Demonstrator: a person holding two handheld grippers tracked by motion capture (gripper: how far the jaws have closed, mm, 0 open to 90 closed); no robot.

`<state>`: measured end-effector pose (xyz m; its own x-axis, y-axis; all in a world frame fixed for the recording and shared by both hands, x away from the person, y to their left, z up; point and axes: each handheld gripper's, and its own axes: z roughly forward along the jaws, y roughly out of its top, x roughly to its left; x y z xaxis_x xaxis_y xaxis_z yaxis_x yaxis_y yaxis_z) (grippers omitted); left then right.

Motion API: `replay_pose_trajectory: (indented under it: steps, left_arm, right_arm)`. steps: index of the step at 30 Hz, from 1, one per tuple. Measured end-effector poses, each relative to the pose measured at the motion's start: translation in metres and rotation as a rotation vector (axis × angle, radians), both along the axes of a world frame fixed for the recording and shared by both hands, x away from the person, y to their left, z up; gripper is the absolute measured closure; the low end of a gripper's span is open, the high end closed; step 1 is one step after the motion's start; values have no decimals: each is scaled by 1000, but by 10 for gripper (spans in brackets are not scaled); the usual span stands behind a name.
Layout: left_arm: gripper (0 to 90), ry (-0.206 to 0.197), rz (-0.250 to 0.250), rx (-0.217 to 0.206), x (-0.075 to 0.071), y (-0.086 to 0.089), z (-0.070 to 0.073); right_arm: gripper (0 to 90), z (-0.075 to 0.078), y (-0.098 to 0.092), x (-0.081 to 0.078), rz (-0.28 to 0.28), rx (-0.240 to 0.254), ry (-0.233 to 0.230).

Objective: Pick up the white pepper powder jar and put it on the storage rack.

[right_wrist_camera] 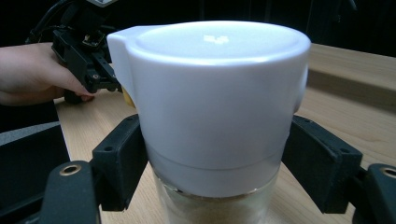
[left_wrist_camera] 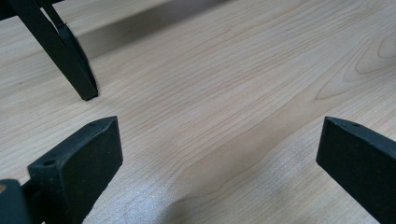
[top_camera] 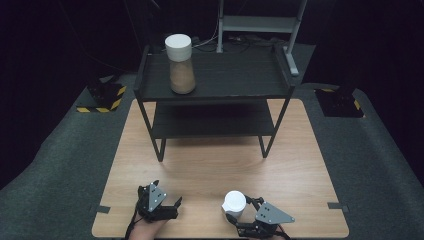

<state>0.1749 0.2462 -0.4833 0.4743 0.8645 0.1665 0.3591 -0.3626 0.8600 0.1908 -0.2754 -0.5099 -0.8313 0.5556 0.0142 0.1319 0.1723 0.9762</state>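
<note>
Shelf rack (top_camera: pixel 215 80), second jar (top_camera: pixel 180 64), wooden table (top_camera: pixel 210 165)

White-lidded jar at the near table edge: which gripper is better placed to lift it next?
Right. The right gripper has its jaws against the white-lidded jar, just below the lid. The left gripper stands open over bare table, off to the jar's side.

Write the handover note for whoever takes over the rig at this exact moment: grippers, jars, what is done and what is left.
Right gripper: jaws against both sides of the near jar, just below its white lid; it looks gripped, at the front edge of the table.
Left gripper: open, nothing between the jaws, resting low at the front left.
Second jar: upright on the top level of the black shelf, left side.
Done: near jar grasped.
Left, probably: lift it and set it on the shelf, perhaps beside the other jar.
</note>
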Motion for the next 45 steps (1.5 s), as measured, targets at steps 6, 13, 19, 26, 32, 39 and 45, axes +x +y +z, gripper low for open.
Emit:
replay_pose_trajectory:
  steps: [6, 13, 19, 26, 32, 39, 45]
  left_arm:
    - [7, 0, 0, 0, 0, 0, 0]
    - [7, 1, 0, -5, 0, 1, 0]
    - [7, 1, -3, -8, 1, 2, 0]
    - [7, 2, -4, -10, 1, 2, 0]
    - [7, 3, -5, -10, 1, 2, 0]
    - [7, 4, -6, -11, 1, 2, 0]
    - [7, 4, -6, -15, 1, 3, 0]
  right_arm:
    - [286, -2, -1, 2, 16, 5, 3]
    - [293, -1, -1, 2, 19, 0, -7]
    - [294, 0, -1, 0, 5, -7, -20]
    - [295, 1, -3, -3, -19, 14, -30]
    - [296, 3, -7, -5, -43, 29, -38]
    - [296, 6, -15, -4, -75, 50, -49]
    - [296, 10, -23, -3, -105, 66, -57]
